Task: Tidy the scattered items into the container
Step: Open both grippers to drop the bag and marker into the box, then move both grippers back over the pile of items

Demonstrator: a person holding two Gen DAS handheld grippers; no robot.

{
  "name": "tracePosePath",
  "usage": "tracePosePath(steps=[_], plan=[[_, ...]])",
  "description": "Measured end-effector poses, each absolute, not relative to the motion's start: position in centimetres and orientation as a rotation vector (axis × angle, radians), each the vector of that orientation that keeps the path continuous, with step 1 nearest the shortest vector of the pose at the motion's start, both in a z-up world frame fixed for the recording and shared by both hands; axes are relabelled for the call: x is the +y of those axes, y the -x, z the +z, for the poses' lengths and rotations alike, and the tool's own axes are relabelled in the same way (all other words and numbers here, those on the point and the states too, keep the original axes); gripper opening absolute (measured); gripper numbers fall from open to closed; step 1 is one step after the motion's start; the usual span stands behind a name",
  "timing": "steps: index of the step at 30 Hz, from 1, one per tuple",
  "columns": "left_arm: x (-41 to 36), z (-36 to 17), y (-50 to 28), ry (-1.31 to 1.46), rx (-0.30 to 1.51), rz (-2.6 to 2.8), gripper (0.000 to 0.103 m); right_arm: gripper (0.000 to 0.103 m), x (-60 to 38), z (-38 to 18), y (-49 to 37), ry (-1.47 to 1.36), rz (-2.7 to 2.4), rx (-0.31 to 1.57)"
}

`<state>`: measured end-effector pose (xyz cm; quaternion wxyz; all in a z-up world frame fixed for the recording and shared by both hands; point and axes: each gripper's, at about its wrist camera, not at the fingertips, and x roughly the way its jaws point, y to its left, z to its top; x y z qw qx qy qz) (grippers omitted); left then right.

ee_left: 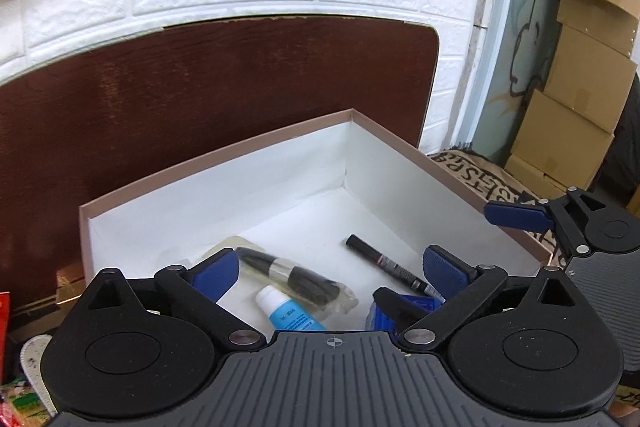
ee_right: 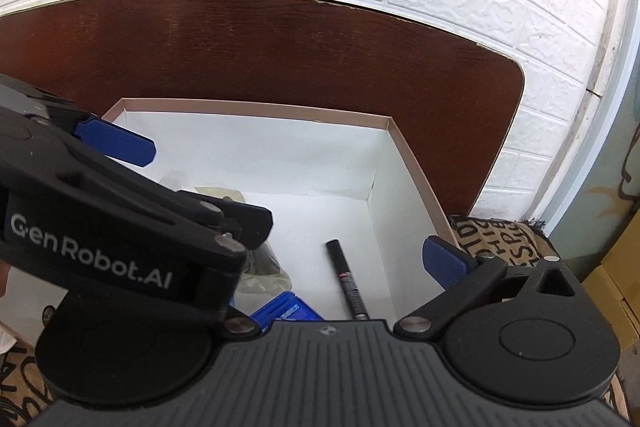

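Box (ee_left: 224, 167) on worktop (ee_left: 200, 75), already holding marker (ee_left: 394, 267), small tube (ee_left: 286, 313), bagged item (ee_left: 288, 273). Left tool (ee_left: 332, 267) spread wide, empty; right tool (ee_right: 440, 259) likewise. Marker probably light, stiff, slick: best pinched mid-barrel.

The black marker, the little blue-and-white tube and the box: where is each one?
black marker (ee_left: 390, 265): left wrist view, mid barrel.
blue-and-white tube (ee_left: 290, 315): left wrist view, on its blue label.
box (ee_left: 224, 158): left wrist view, far pink rim.
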<state>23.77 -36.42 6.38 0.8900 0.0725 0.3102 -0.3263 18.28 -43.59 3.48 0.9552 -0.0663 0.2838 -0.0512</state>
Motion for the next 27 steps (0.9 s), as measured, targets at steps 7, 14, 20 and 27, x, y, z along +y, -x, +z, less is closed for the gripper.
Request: tracePosePath(steps=[7,14,20,27], plan=[[-34.9,7.6,-21.8,-0.146,0.610,-0.667,0.103,0.103,-42.8,4.5,-16.9,0.116,-0.095,0.565],[-32.9,9.1,-18.4,-0.140,0.542,-0.648,0.103,0.103,-41.2,5.9,-14.3,0.110,-0.069,0.541],[-29.8,10.2,-14.4,-0.134,0.474,-0.636,0.103,0.103,-39.2,6.9,-10.7,0.087,-0.013,0.495],[-24.9,10.2,-8.2,-0.135,0.420,-0.613,0.103,0.103,-35.2,6.7,-5.5,0.072,0.093,0.446]])
